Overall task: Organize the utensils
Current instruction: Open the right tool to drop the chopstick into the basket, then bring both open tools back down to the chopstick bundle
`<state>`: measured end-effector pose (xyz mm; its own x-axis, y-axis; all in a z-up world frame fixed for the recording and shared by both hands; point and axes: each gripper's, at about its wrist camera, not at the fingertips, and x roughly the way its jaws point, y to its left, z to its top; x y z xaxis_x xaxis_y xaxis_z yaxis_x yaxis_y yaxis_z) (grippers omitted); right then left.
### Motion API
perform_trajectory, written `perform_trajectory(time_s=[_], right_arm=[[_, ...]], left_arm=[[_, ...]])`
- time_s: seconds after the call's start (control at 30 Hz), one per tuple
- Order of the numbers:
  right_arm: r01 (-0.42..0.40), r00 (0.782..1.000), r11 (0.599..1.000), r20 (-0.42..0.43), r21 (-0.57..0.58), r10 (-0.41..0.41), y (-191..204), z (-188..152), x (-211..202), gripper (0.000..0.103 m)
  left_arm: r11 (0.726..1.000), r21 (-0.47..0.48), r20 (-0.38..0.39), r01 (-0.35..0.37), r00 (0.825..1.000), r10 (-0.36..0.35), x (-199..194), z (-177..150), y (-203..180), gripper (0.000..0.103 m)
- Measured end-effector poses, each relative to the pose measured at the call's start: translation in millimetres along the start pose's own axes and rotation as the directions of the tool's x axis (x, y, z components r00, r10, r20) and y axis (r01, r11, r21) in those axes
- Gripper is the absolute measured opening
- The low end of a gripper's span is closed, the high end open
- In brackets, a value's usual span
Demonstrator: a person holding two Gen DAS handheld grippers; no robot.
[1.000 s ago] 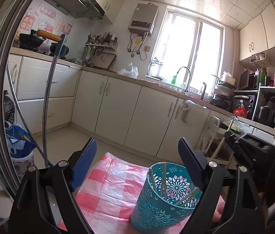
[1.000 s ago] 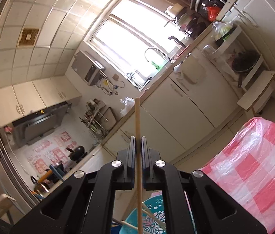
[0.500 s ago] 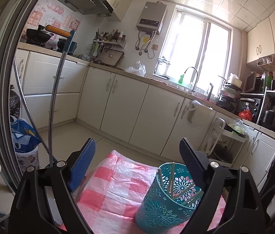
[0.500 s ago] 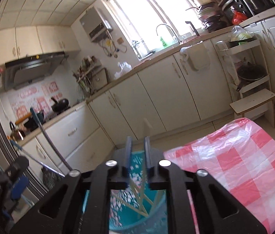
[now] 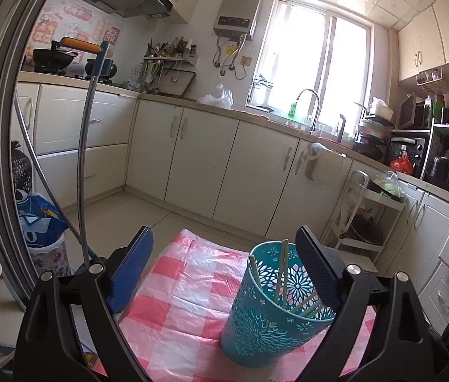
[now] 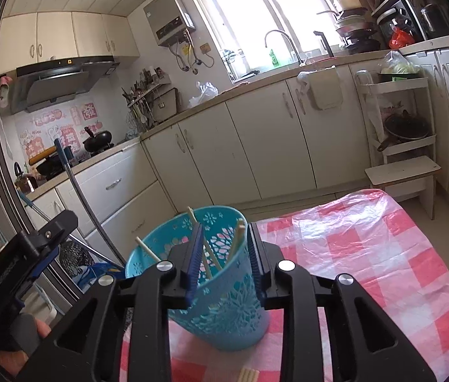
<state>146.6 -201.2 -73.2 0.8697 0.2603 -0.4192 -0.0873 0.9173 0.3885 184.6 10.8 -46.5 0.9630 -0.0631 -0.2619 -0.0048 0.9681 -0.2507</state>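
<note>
A teal cut-out utensil holder stands on a table with a pink-and-white checked cloth. Several pale chopsticks lean inside it. My left gripper is open wide, and the holder sits just inside its right finger without being pressed. In the right wrist view the holder is right behind my right gripper. Its jaws are opening, and the pads press on nothing. The chopsticks rest loose in the holder. A few more chopstick ends lie on the cloth at the bottom edge.
The left tool's black body and the person's hand are at the right view's lower left. Two metal mop poles and a bagged bin stand left of the table. Cabinets and a white shelf rack lie beyond the cloth's far edge.
My right gripper rolled upright, sank toward the holder and parted its jaws. The chopstick it held now stands in the holder. The right tool has left the left view.
</note>
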Motion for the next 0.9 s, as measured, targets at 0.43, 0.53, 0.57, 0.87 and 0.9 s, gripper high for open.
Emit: perform_trajectory(time_s=[0.43, 0.53, 0.57, 0.87, 0.9], right_arm=[[0.070, 0.975, 0.997, -0.210, -0.043, -0.078, -8, -36, -13, 0.047], [0.106, 0.947, 0.986, -0.289, -0.132, -0.140, -7, -55, -11, 0.047], [0.117, 0.933, 0.978, -0.320, -0.170, -0.167, -7, -64, -8, 0.047], [0.072, 0.860, 0.963, -0.473, -0.260, -0.192, -7, -114, 14, 0.037], [0.069, 0.858, 0.962, -0.477, -0.263, -0.192, -6, -116, 16, 0.037]], left_arm=[[0.998, 0.056, -0.069, 0.014, 0.998, -0.010, -5, -14, -1, 0.093], [0.993, 0.117, -0.088, 0.011, 0.996, -0.001, -4, -18, 0, 0.095], [0.991, 0.133, -0.092, 0.009, 0.996, 0.004, -3, -19, 1, 0.095], [0.954, 0.296, -0.259, 0.053, 0.966, 0.027, 18, -51, -3, 0.095], [0.949, 0.310, -0.285, 0.064, 0.958, 0.029, 20, -56, -5, 0.095]])
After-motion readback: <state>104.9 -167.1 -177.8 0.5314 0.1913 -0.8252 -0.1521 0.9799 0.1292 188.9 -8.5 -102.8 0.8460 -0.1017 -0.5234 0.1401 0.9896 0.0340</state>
